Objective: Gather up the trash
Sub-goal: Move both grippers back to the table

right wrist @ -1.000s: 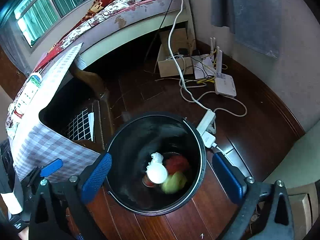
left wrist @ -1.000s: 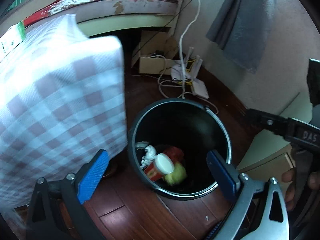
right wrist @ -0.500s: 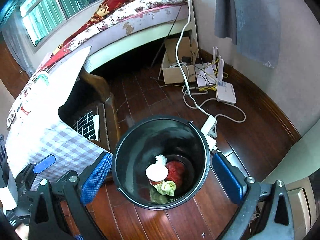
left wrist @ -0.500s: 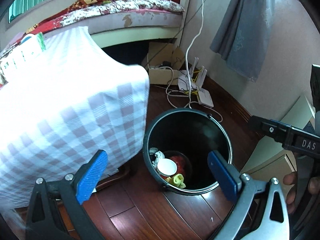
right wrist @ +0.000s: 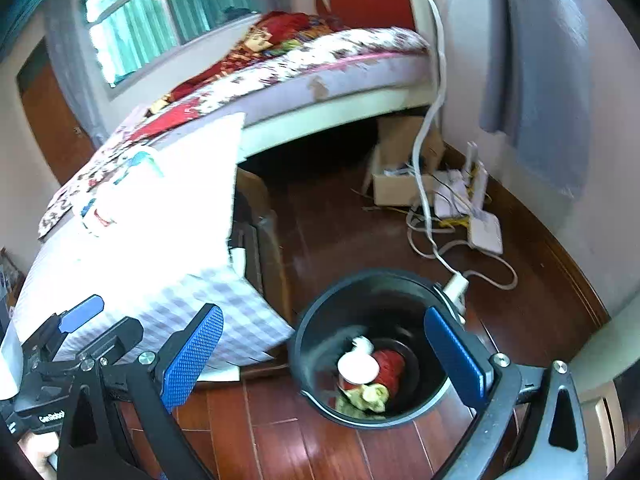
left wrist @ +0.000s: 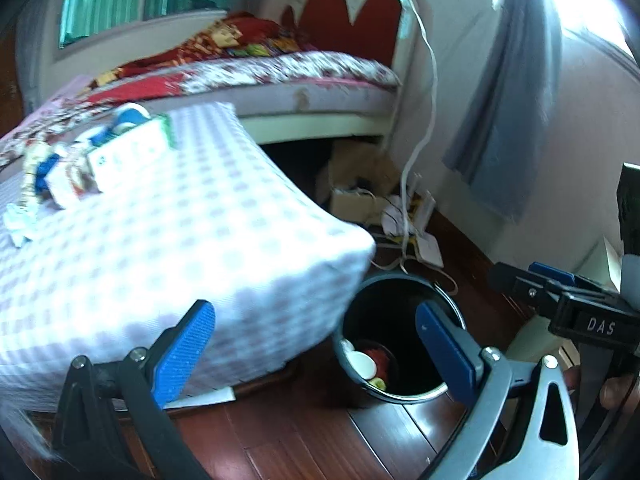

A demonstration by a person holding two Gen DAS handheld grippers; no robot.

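A black trash bin [left wrist: 404,284] [right wrist: 320,320] stands on the wood floor beside a table with a checked cloth [left wrist: 200,248] [right wrist: 188,288]. Inside the bin lie a white-lidded cup [right wrist: 357,366], a red wrapper [right wrist: 390,368] and green scraps [right wrist: 366,396]. Boxes and a crumpled tissue [left wrist: 18,222] lie on the table's far left; a white and green box [left wrist: 128,152] is among them. My left gripper [left wrist: 316,356] is open and empty, raised above the bin. My right gripper [right wrist: 320,360] is open and empty over the bin; it also shows in the left view [left wrist: 560,300].
A bed [right wrist: 320,64] stands behind the table. A cardboard box [right wrist: 404,160], white routers [right wrist: 484,232] and cables [right wrist: 428,160] lie on the floor by the wall. A grey curtain [right wrist: 536,80] hangs at the right.
Both grippers have risen and pulled back from the bin, which now looks smaller and lower. The table top with its boxes has come into view.
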